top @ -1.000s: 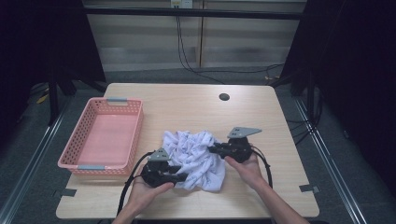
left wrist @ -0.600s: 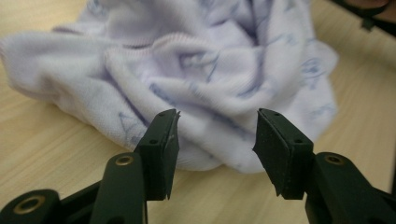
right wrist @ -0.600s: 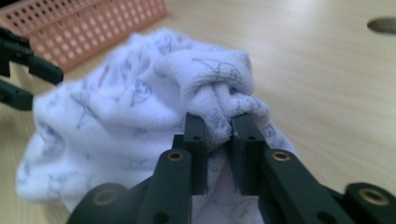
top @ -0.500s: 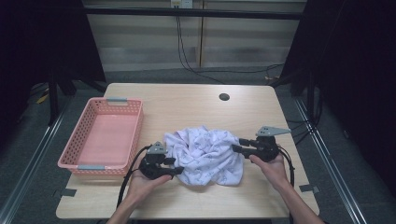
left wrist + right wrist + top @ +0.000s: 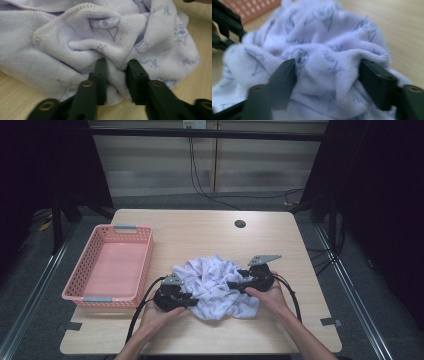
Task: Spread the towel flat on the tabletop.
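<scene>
Pink plastic mesh basket [image 5: 107, 270] sits well left of both sets of fingers, on the pale wooden worktop [image 5: 200, 227]. Left gripper [image 5: 116, 71]: fingers [image 5: 101, 75] narrowed onto a fold of the crumpled white terry towel with blue print [image 5: 215, 287], cloth pinched between them, bunched just ahead of the tips. The towel lies on the worktop between the two grippers. Right gripper [image 5: 327, 72]: fingers [image 5: 283, 80] spread wide, a thick hump of towel between them, touching both inner faces; not clamped.
</scene>
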The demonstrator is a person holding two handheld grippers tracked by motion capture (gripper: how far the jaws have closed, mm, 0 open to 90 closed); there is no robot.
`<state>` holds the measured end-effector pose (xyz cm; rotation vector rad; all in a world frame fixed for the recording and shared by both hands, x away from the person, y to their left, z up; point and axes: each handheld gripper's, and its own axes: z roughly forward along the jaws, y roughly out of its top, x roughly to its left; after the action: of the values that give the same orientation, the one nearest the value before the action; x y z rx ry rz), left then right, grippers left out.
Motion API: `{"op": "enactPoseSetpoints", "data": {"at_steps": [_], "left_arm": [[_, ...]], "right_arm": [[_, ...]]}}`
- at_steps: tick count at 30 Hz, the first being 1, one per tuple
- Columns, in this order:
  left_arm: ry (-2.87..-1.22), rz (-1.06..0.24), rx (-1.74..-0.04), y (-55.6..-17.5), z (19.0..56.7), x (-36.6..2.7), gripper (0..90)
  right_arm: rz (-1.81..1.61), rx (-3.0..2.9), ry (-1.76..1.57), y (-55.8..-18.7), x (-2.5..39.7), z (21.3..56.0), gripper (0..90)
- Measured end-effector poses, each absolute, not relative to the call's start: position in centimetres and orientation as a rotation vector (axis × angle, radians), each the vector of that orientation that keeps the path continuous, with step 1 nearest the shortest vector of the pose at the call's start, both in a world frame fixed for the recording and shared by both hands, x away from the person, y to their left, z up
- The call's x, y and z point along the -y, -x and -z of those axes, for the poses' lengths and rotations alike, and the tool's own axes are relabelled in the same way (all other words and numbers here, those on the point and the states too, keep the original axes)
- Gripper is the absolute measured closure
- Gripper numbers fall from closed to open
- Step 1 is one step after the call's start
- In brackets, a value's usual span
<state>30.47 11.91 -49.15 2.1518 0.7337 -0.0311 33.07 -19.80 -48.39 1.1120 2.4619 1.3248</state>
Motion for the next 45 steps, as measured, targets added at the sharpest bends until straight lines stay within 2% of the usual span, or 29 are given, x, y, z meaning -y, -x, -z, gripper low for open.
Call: {"op": "enactPoseSetpoints", "data": {"at_steps": [2, 3, 4, 5, 7, 9, 12, 18, 22, 24, 26, 30, 33, 35, 36, 38, 39, 41, 43, 45], "left_arm": [[-2.147, 0.029, -0.743, -30.4, 49.4, -11.7, 52.1], [-2.158, 0.009, -0.740, -30.2, 49.5, -11.4, 49.8], [-2.158, 0.009, -0.740, -30.2, 49.5, -11.4, 51.2], [-2.192, -0.032, -0.753, -29.9, 49.3, -10.8, 59.8], [-2.181, 0.010, -0.741, -29.7, 48.9, -10.9, 72.9], [-2.156, 0.048, -0.739, -29.7, 48.4, -11.2, 78.4], [-2.064, 0.090, -0.716, -29.3, 46.6, -11.9, 80.2], [-1.922, 0.032, -0.571, -28.2, 39.3, -11.9, 80.3], [-1.850, 0.004, -0.544, -28.7, 35.5, -11.5, 80.1], [-1.823, -0.012, -0.565, -29.6, 34.8, -11.5, 79.8], [-1.847, -0.074, -0.645, -31.3, 35.6, -11.5, 78.9], [-1.894, -0.050, -0.781, -34.2, 40.5, -11.9, 73.2], [-1.926, -0.048, -0.869, -34.9, 43.1, -12.5, 60.2], [-1.888, -0.021, -0.894, -34.8, 43.7, -13.4, 53.2], [-1.883, -0.027, -0.893, -34.6, 43.7, -13.8, 50.0], [-1.881, -0.035, -0.878, -33.8, 43.2, -14.4, 46.3], [-1.871, -0.035, -0.872, -33.3, 42.9, -14.7, 44.2], [-1.867, -0.019, -0.858, -32.7, 42.8, -15.1, 45.2], [-1.875, -0.006, -0.849, -32.3, 43.1, -15.1, 52.3], [-1.947, 0.009, -0.840, -31.6, 45.0, -14.6, 58.4]], "right_arm": [[-1.306, -2.501, -1.099, -32.8, 19.6, 49.1, 57.6], [-1.288, -2.513, -1.097, -32.7, 19.5, 49.3, 68.1], [-1.262, -2.517, -1.088, -32.6, 19.5, 49.3, 75.0], [-1.264, -2.499, -1.107, -32.5, 19.6, 49.0, 79.9], [-1.323, -2.453, -1.137, -32.4, 20.3, 48.2, 82.5], [-1.385, -2.392, -1.140, -32.3, 21.1, 46.8, 83.0], [-1.488, -2.278, -1.123, -31.9, 22.7, 44.0, 83.3], [-1.571, -2.141, -1.056, -32.1, 23.6, 38.7, 83.4], [-1.617, -2.074, -1.008, -33.5, 23.3, 35.1, 83.3], [-1.617, -2.046, -1.000, -34.7, 23.0, 33.9, 83.1], [-1.604, -2.024, -1.021, -36.2, 23.0, 33.6, 82.5], [-1.507, -2.070, -1.103, -39.0, 23.0, 36.5, 79.6], [-1.441, -2.097, -1.189, -39.9, 23.5, 40.2, 68.1], [-1.407, -2.095, -1.231, -39.7, 24.1, 42.0, 58.2], [-1.402, -2.093, -1.238, -39.5, 24.3, 42.3, 53.8], [-1.406, -2.084, -1.243, -38.6, 25.0, 42.3, 51.8], [-1.395, -2.069, -1.239, -37.8, 25.2, 41.9, 47.9], [-1.409, -2.082, -1.209, -36.7, 25.6, 41.4, 46.6], [-1.430, -2.108, -1.192, -35.1, 25.7, 41.3, 46.8], [-1.470, -2.153, -1.170, -33.7, 25.3, 41.8, 49.6]]}}
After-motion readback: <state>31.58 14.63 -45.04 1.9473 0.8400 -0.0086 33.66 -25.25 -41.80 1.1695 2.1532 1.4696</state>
